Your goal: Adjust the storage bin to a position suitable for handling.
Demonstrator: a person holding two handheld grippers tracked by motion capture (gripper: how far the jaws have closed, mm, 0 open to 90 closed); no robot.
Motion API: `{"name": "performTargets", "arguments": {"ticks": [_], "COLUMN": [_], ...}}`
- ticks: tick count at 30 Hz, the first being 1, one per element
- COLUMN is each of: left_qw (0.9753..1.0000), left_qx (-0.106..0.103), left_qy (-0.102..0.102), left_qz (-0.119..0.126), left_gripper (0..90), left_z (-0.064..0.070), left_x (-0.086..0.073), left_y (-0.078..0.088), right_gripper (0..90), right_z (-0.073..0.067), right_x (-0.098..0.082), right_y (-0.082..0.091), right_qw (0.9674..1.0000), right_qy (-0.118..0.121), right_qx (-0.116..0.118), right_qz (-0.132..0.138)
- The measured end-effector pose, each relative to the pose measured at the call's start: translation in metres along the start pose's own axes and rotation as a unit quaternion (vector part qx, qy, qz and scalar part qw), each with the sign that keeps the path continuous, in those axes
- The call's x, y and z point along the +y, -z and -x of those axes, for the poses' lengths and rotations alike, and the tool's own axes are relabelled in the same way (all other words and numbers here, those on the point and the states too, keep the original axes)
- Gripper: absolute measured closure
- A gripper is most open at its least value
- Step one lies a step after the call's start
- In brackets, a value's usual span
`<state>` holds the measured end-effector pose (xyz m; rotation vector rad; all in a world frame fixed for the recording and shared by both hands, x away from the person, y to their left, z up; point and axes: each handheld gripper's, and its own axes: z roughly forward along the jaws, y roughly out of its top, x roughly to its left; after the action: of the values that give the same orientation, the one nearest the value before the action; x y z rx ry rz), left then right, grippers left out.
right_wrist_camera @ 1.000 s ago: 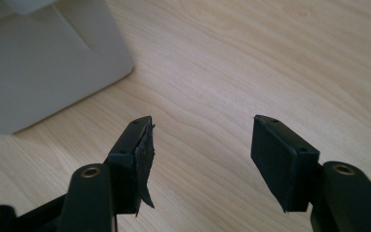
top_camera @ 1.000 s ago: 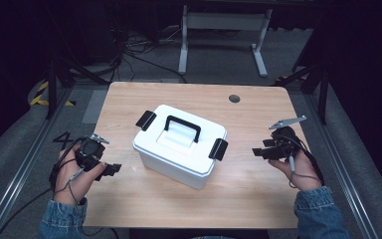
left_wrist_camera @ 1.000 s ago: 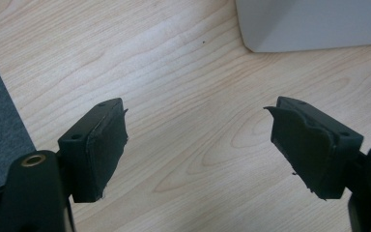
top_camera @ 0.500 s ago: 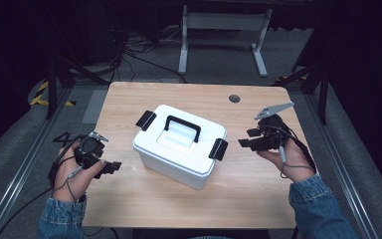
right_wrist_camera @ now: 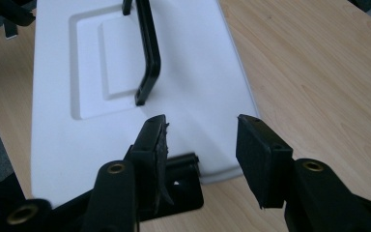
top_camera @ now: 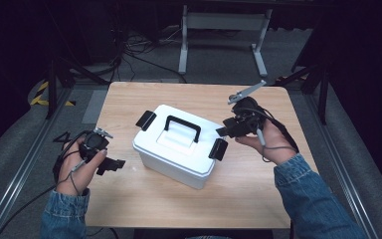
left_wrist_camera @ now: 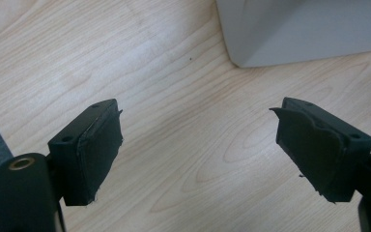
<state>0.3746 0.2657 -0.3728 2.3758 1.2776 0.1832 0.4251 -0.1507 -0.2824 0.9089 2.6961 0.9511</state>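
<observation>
One white box (top_camera: 176, 147) with one black handle (top_camera: 182, 126) and two black latches (top_camera: 218, 149) sits on one counter (top_camera: 258, 186), flanked by two claws: left claw (top_camera: 110, 165), right claw (top_camera: 225, 130).

Bright table (top_camera: 129, 199), dark surroundings, soft focus

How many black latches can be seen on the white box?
2. One latch sits at the box's far-left end; the other latch is at its right end, just below the right gripper. Any on hidden sides cannot be ruled out.
</observation>
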Motion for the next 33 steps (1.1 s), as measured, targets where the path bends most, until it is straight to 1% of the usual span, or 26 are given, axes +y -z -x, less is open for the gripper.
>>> {"name": "performTargets", "arguments": {"ticks": [2,3,4,5,7,8,9,10,11,12,13,14,15,16,19,20,23,25,26,27,28,30,31,33], "left_qw": [1.0,1.0,1.0,1.0,1.0,1.0,1.0,0.9999,0.9999,0.9999,0.9999,0.9998,0.9998,0.9998,0.9998,0.9997,0.9997,0.9997,0.9997,0.9997,0.9996,0.9996,0.9996,0.9996], "left_qx": [-0.001,0.0,0.0,-0.003,-0.003,-0.006,-0.006,-0.007,-0.012,-0.013,-0.013,-0.016,-0.016,-0.017,-0.016,-0.018,-0.019,-0.018,-0.018,-0.019,-0.018,-0.019,-0.02,-0.019], "left_qy": [0.002,-0.002,-0.002,0.001,0.0,0.001,0.001,-0.003,-0.003,-0.009,-0.009,-0.009,-0.01,-0.009,-0.014,-0.014,-0.016,-0.018,-0.018,-0.019,-0.02,-0.02,-0.02,-0.019], "left_qz": [-0.001,-0.001,-0.001,-0.001,0.002,0.007,0.007,0.007,0.005,0.005,0.005,0.005,0.005,0.004,0.003,0.004,0.002,0.001,0.001,0.0,0.001,0.002,0.003,0.002], "left_gripper": [17.1,17.1,17.1,17.1,17.1,17.1,17.1,17.1,17.0,17.1,17.0,17.0,17.0,17.0,17.1,17.1,17.0,17.1,17.1,17.1,17.0,17.1,17.0,17.0], "left_z": [-0.002,-0.003,-0.003,-0.004,-0.006,-0.008,-0.008,-0.009,-0.009,-0.01,-0.01,-0.01,-0.01,-0.01,-0.01,-0.009,-0.009,-0.009,-0.009,-0.009,-0.009,-0.009,-0.009,-0.009], "left_x": [0.003,0.005,0.005,0.006,0.009,0.012,0.012,0.013,0.015,0.016,0.016,0.017,0.018,0.02,0.022,0.022,0.023,0.023,0.023,0.023,0.023,0.022,0.022,0.023], "left_y": [0.0,0.0,0.0,0.0,0.0,-0.001,-0.001,-0.001,-0.003,-0.003,-0.003,-0.004,-0.004,-0.005,-0.006,-0.007,-0.008,-0.008,-0.008,-0.008,-0.008,-0.008,-0.008,-0.008], "right_gripper": [54.9,54.9,54.9,55.0,55.1,56.9,56.9,57.8,58.3,58.2,58.2,58.1,58.1,58.1,59.0,61.0,62.9,66.7,69.3,69.3,70.9,77.1,80.1,80.8], "right_z": [-0.003,-0.005,-0.005,-0.008,-0.012,-0.015,-0.015,-0.016,-0.017,-0.017,-0.017,-0.018,-0.018,-0.02,-0.021,-0.022,-0.022,-0.022,-0.023,-0.023,-0.024,-0.026,-0.028,-0.028], "right_x": [0.008,0.012,0.012,0.016,0.022,0.027,0.027,0.028,0.032,0.034,0.034,0.038,0.038,0.041,0.045,0.048,0.049,0.052,0.053,0.053,0.053,0.054,0.054,0.054], "right_y": [-0.004,-0.006,-0.006,-0.008,-0.013,-0.018,-0.018,-0.02,-0.026,-0.028,-0.028,-0.033,-0.033,-0.037,-0.042,-0.047,-0.052,-0.057,-0.059,-0.059,-0.06,-0.062,-0.063,-0.063], "right_qw": [1.0,0.9999,0.9999,0.9999,0.9998,0.9997,0.9997,0.9997,0.9994,0.9993,0.9993,0.999,0.999,0.9989,0.9987,0.9985,0.9985,0.9982,0.9981,0.9981,0.9979,0.9976,0.9972,0.9972], "right_qy": [0.0,-0.001,-0.001,-0.001,0.006,0.01,0.01,0.013,0.018,0.018,0.018,0.02,0.02,0.019,0.023,0.026,0.024,0.022,0.025,0.025,0.027,0.033,0.041,0.042], "right_qx": [0.003,0.005,0.005,0.007,0.012,0.017,0.017,0.018,0.025,0.029,0.029,0.037,0.037,0.041,0.042,0.043,0.041,0.046,0.045,0.045,0.046,0.043,0.043,0.042], "right_qz": [-0.006,-0.01,-0.01,-0.011,-0.011,-0.011,-0.011,-0.011,-0.014,-0.015,-0.015,-0.014,-0.014,-0.015,-0.018,-0.023,-0.026,-0.032,-0.036,-0.036,-0.037,-0.043,-0.046,-0.045]}}
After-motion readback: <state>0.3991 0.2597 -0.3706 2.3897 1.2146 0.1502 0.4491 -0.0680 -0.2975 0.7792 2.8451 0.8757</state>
